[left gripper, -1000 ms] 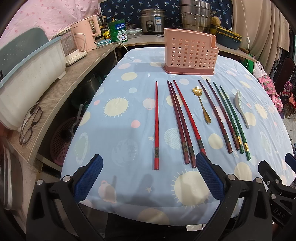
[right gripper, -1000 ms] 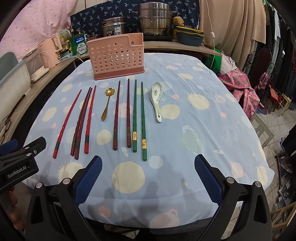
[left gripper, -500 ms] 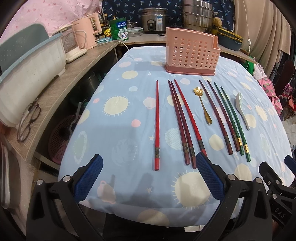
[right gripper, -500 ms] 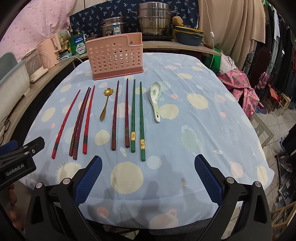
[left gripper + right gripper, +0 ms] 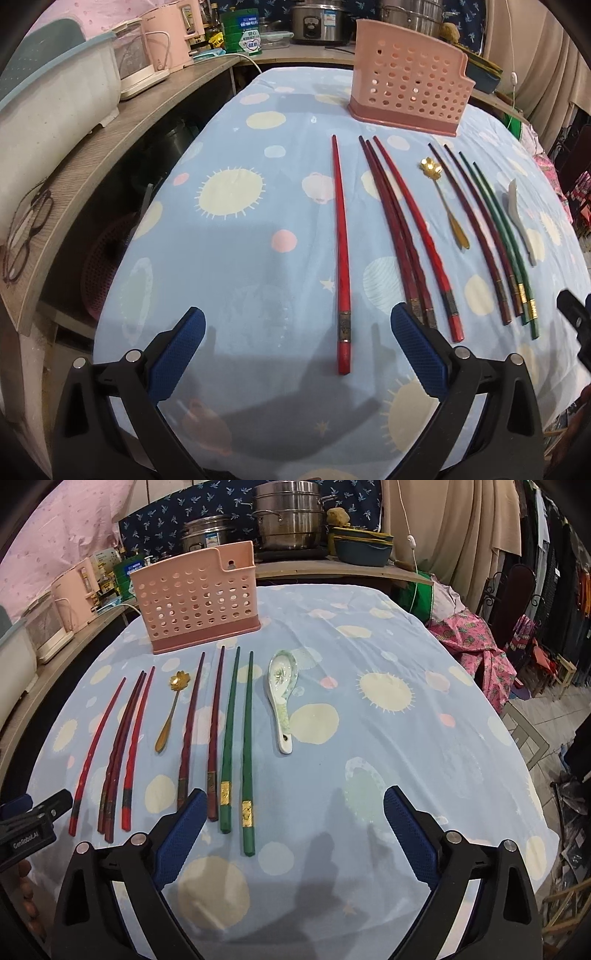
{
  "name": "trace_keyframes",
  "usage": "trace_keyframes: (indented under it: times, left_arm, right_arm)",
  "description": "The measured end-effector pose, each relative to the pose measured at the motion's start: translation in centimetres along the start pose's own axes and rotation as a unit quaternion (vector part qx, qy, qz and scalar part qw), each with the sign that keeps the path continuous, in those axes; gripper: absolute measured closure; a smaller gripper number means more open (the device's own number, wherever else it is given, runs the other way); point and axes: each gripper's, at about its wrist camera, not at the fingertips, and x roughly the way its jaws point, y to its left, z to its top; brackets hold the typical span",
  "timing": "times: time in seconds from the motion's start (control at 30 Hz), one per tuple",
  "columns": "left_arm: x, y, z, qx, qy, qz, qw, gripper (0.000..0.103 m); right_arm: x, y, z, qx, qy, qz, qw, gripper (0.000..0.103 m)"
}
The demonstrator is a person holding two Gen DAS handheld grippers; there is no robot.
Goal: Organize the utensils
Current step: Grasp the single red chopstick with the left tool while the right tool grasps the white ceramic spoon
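Chopsticks (image 5: 246,746); nearby "GenRobot.AI" (image 5: 25,841), perhaps.

left gripper (image 5: 295,343) nearer chopsticks (image 5: 341,254) | right gripper (image 5: 291,823) nearer, closing

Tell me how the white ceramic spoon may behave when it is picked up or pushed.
The white ceramic spoon looks glazed, so it is probably slippery between pads. It appears rigid and breakable; a drop may chip it. Its curved bowl lies on the soft tablecloth, so a push would likely rock or turn it, not roll it.

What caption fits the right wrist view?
Right tool, closing and empty, nears green chopsticks before the pink holder.
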Motion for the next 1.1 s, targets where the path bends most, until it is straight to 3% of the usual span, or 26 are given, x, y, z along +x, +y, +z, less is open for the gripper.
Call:
trace_keyframes:
  times: [0.13, 0.23, 0.37, 0.53, 0.63, 0.77, 0.9, 1.1]
  left_arm:
    - [0.7, -0.1, -0.2, -0.001, 0.005, 0.002, 1.0000, 0.007]
    - [0.8, -0.1, -0.2, 0.000, 0.005, -0.005, 1.0000, 0.014]
    - [1.4, 0.0, -0.3, -0.006, 0.018, -0.021, 0.9996, 0.032]
    - [1.3, 0.2, -0.6, -0.008, 0.018, -0.030, 0.9994, 0.040]
    - [1.1, 0.2, -0.7, -0.004, 0.017, -0.032, 0.9993, 0.050]
    - [0.7, 0.1, -0.9, -0.003, 0.016, -0.043, 0.9989, 0.072]
    - [0.4, 0.0, -1.0, -0.003, 0.019, -0.069, 0.9974, 0.095]
    - [-0.7, 0.3, -1.2, -0.007, 0.013, -0.082, 0.9965, 0.096]
  right_arm:
    - [1.9, -0.3, 1.1, 0.002, 0.005, -0.003, 1.000, 0.023]
    - [3.1, -0.2, 2.1, 0.003, 0.002, 0.000, 1.000, 0.032]
    - [4.9, 0.5, 3.0, -0.001, 0.009, 0.009, 1.000, 0.045]
    - [6.7, 0.8, 3.4, -0.002, 0.023, 0.015, 1.000, 0.063]
    - [7.1, 0.7, 3.3, 0.001, 0.025, 0.016, 1.000, 0.071]
    - [7.0, 0.6, 3.2, -0.004, 0.025, 0.021, 0.999, 0.092]
    - [6.5, 0.3, 2.9, -0.004, 0.023, 0.029, 0.999, 0.092]
    - [4.8, -0.2, 2.5, 0.003, 0.016, 0.038, 0.999, 0.093]
